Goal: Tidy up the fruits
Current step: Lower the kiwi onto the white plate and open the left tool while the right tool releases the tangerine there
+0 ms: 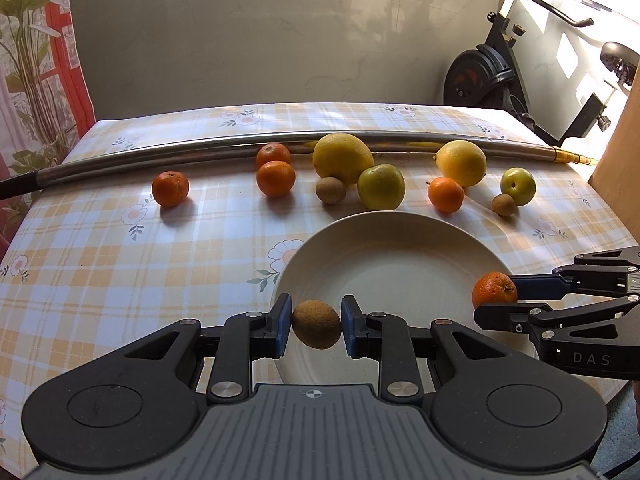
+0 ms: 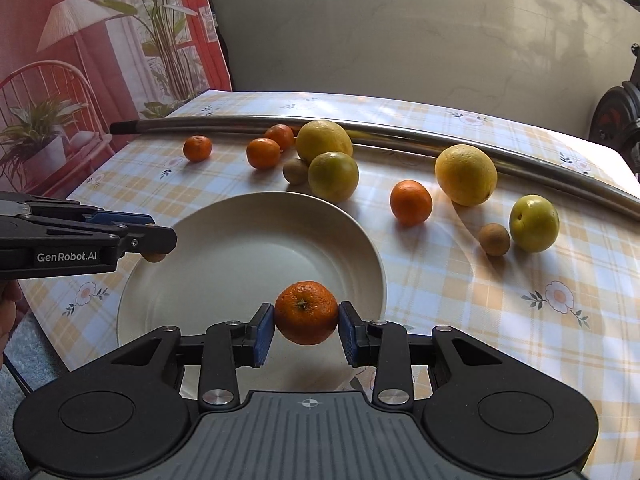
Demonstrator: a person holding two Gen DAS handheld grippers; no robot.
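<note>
My left tongs [image 1: 316, 325] are clenched on a small brown fruit [image 1: 316, 324], pinched between the blue pads just above the near rim of the white plate [image 1: 384, 264]. My right tongs [image 2: 306, 314] are grasping a mandarin [image 2: 306, 312] the same way, and it hangs over the plate's right edge. The rest of the fruit lies on the checked surface [image 1: 120, 272] beyond the plate, in front of a long metal pipe [image 1: 160, 158].

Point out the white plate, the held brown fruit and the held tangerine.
white plate [image 2: 224, 236]: right wrist view, bare inner surface.
brown fruit [image 1: 316, 323]: left wrist view, its middle.
tangerine [image 2: 306, 312]: right wrist view, near its stem.
</note>
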